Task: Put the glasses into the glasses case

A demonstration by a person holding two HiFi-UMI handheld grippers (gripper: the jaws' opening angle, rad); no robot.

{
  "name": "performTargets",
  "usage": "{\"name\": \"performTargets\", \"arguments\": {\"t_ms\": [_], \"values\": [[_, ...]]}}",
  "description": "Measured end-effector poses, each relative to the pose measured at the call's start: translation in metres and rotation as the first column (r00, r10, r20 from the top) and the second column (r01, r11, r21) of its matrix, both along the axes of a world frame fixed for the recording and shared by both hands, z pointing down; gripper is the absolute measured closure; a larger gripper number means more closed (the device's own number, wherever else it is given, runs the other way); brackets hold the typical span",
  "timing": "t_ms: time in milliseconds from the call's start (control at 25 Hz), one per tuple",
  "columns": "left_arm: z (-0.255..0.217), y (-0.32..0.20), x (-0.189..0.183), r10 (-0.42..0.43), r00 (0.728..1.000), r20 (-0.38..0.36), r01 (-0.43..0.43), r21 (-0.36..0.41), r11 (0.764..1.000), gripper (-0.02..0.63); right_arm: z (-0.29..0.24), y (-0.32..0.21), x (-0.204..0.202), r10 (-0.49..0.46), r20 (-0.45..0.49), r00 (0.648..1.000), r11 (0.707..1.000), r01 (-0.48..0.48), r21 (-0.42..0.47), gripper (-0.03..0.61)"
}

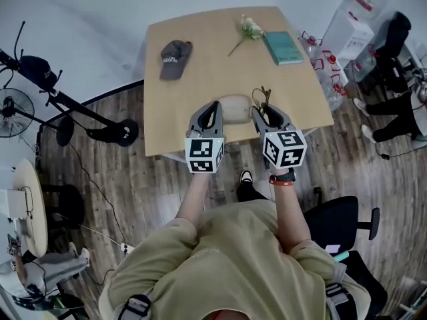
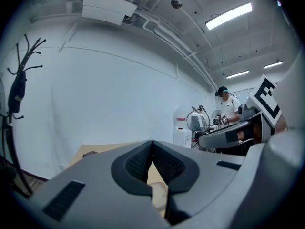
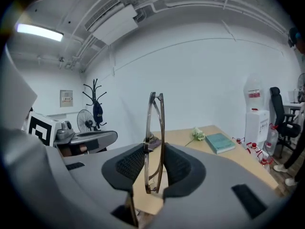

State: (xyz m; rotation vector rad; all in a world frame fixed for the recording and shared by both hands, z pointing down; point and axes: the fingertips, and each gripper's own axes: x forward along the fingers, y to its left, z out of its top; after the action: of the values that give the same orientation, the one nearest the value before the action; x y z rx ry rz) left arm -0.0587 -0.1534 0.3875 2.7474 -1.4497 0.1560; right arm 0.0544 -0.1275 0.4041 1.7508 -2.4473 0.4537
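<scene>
— Where are the glasses?
— My right gripper (image 3: 154,151) pinches the folded, thin dark-framed glasses (image 3: 155,123) upright over the light wooden table (image 1: 200,72).
— And the case?
— The beige oval glasses case (image 1: 233,109) lies between both grippers and looks closed. My left gripper (image 2: 152,144) is pressed together, empty. Opening the case and putting the glasses in are yet to do.

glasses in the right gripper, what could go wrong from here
The glasses are pinched edge-on by the right gripper on a thin rim and stand tall above the jaws, so they could twist or slip. The glasses case lies near the table's front edge, and the left gripper has its jaws together, apparently not holding it, so a nudge might slide it off.
</scene>
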Motion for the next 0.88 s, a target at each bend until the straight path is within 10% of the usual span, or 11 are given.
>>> {"name": "performTargets", "arguments": {"t_ms": [880], "values": [[0.050, -0.114, 0.046, -0.114, 0.993, 0.022, 0.115, -0.057, 0.992, 0.592, 0.049, -0.145, 0.037, -0.296, 0.114, 0.948, 0.948, 0.306, -0.083, 0.446]]}}
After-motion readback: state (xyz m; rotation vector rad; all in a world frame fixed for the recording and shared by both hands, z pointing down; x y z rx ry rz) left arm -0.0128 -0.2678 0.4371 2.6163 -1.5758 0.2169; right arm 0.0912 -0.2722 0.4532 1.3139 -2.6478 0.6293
